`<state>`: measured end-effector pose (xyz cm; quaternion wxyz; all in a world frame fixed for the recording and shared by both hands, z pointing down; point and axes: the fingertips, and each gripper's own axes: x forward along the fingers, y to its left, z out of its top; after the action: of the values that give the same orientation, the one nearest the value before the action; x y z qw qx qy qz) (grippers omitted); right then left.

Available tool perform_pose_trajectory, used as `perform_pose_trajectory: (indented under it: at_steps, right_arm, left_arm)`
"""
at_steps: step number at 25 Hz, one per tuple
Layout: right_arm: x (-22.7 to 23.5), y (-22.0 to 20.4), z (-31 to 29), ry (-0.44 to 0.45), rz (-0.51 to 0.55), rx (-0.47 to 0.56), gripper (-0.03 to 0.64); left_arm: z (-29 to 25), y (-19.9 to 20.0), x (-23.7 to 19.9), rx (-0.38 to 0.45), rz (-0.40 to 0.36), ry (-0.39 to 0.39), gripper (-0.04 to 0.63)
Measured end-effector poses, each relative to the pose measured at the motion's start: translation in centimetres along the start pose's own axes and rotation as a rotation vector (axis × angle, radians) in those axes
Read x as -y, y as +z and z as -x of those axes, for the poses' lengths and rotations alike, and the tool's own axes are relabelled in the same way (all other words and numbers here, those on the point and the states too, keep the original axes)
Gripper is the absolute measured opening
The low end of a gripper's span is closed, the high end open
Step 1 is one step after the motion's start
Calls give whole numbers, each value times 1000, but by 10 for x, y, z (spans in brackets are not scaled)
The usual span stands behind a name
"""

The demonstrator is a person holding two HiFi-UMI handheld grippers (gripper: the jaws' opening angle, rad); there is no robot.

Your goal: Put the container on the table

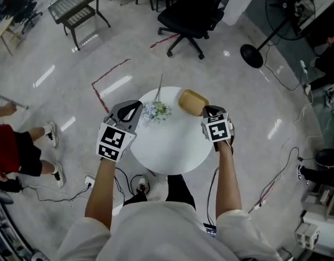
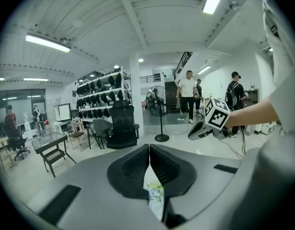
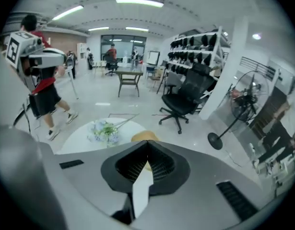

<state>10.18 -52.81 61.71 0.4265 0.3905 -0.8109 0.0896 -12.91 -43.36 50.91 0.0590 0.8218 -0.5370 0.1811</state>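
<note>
A tan container (image 1: 193,102) with a wood-coloured top rests on the far right part of the round white table (image 1: 167,143); in the right gripper view it (image 3: 144,137) shows just past the jaws. My right gripper (image 1: 208,110) hovers close beside it, to its right, jaws shut and empty (image 3: 147,145). A small bunch of pale flowers (image 1: 156,111) lies on the table's far left. Near them, over the table's left edge, my left gripper (image 1: 135,106) is held up with its jaws shut on nothing (image 2: 149,150).
A black office chair (image 1: 194,15) and a standing fan's base (image 1: 252,55) are beyond the table. A glass-top side table (image 1: 77,4) stands at the far left. A person in a red shirt (image 1: 14,151) walks at the left. Cables trail on the floor.
</note>
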Motion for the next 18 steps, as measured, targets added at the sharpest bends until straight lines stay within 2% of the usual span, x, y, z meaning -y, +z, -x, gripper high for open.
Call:
perform_pose_trajectory:
  at_steps: [3,6,12,18]
  right_arm:
    - [5,18,64,-106,-82,120,14]
    - [4,28,133,-199,-108,209,14]
    - [-20,30,254,-330,-121,319,14]
    - [-52,28,346,-429,-127,398,12]
  left_arm:
    - [16,29,7,80,-32,-36,20]
    - [32,61,23,156,-74,-90,21]
    - [81,109,50,265,-139,-173,20]
    - [133,138,74,332,-189,-233,21]
